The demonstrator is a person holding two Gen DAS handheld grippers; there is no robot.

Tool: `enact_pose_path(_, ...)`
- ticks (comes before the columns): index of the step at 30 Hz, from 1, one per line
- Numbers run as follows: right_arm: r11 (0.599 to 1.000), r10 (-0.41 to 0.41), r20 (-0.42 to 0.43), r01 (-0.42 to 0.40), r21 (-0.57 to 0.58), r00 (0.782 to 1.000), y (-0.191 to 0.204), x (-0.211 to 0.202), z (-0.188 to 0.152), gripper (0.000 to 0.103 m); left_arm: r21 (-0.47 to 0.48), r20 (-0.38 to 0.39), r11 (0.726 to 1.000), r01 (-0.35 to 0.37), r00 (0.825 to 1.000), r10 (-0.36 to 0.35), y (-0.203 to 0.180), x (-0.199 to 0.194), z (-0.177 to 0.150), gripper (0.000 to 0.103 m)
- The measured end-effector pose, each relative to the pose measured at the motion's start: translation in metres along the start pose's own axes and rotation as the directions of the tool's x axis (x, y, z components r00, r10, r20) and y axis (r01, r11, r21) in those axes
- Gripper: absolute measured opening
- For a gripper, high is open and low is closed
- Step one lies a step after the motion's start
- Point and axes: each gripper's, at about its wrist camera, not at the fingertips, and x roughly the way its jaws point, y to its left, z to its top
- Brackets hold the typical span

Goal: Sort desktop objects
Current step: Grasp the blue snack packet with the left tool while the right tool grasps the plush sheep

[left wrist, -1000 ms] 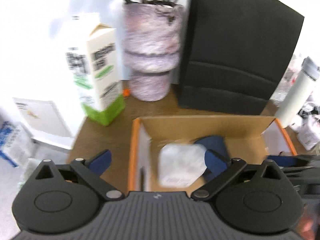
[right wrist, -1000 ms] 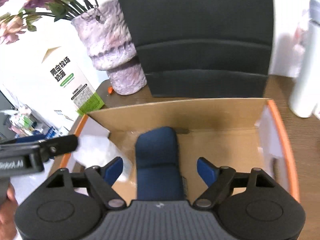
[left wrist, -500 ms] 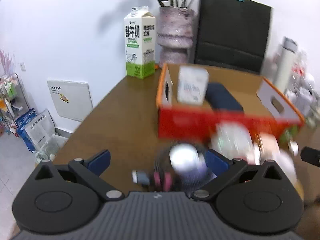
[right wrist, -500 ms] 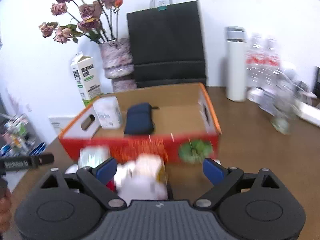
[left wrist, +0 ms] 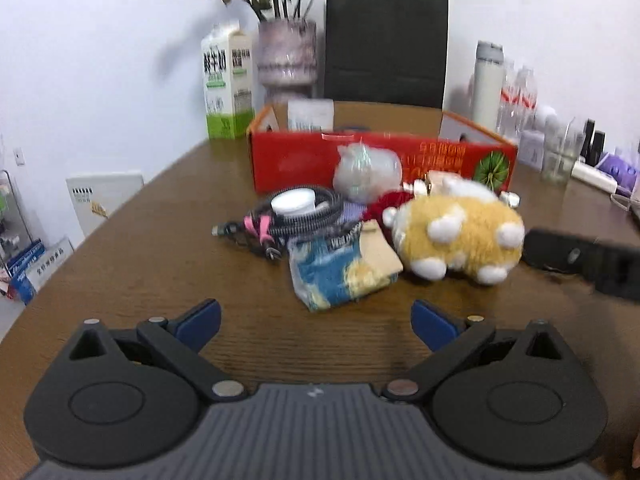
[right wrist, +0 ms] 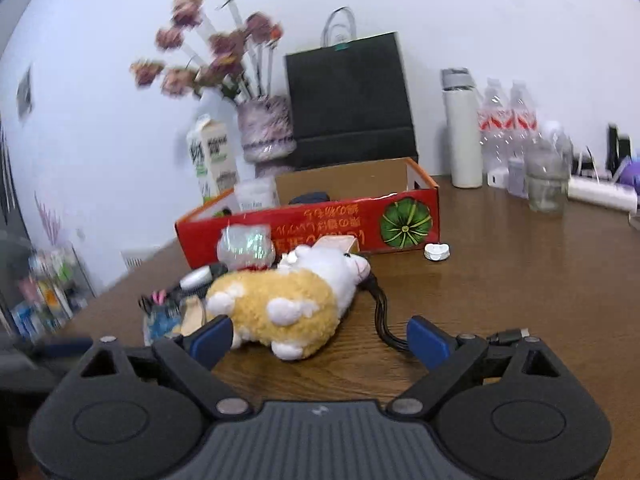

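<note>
right wrist view: both grippers have pulled back from the box [right wrist: 308, 220] to the worktop pile; jaws spread, empty, plush toy [right wrist: 280, 304] likely next.

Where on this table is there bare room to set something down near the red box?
Bare wood lies right of the red box, between the small white piece and the glass jar, and left of the cable coil. Crowded: the pile before the box, around the plush toy and snack packet.
</note>
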Motion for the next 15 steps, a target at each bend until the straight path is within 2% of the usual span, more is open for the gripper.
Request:
enact_pose_path(6, 0.992, -0.014, -0.056, 0.021, 0.126, 0.998, -0.02, 0.011, -0.003, 0.093, -0.012, -0.012, 1.0, 0.008, 1.0, -0.008, 0.002, 0.002, 0.0, 0.103)
enact_pose_path(10, 0.996, -0.041, -0.066, 0.046, 0.078, 0.997, -0.014, 0.015, 0.005, 0.089, 0.043, 0.04, 0.999, 0.0, 0.999, -0.002, 0.0, 0.009, 0.013, 0.101)
enact_pose_path(12, 0.997, 0.0, -0.068, 0.005, 0.078, 0.998, -0.011, 0.019, 0.023, 0.088, 0.042, 0.051, 0.999, 0.032, 0.998, -0.034, 0.001, 0.018, 0.023, 0.097)
enact_pose_path(13, 0.996, 0.035, -0.084, -0.027, 0.087, 0.996, -0.009, 0.025, 0.033, 0.088, 0.028, 0.035, 0.998, 0.05, 0.998, -0.051, 0.002, 0.023, 0.027, 0.09)
enact_pose_path(15, 0.992, 0.059, -0.129, -0.044, 0.114, 0.99, -0.006, 0.048, 0.052, 0.085, -0.016, -0.006, 0.995, 0.099, 0.995, -0.099, 0.003, 0.036, 0.033, 0.086)
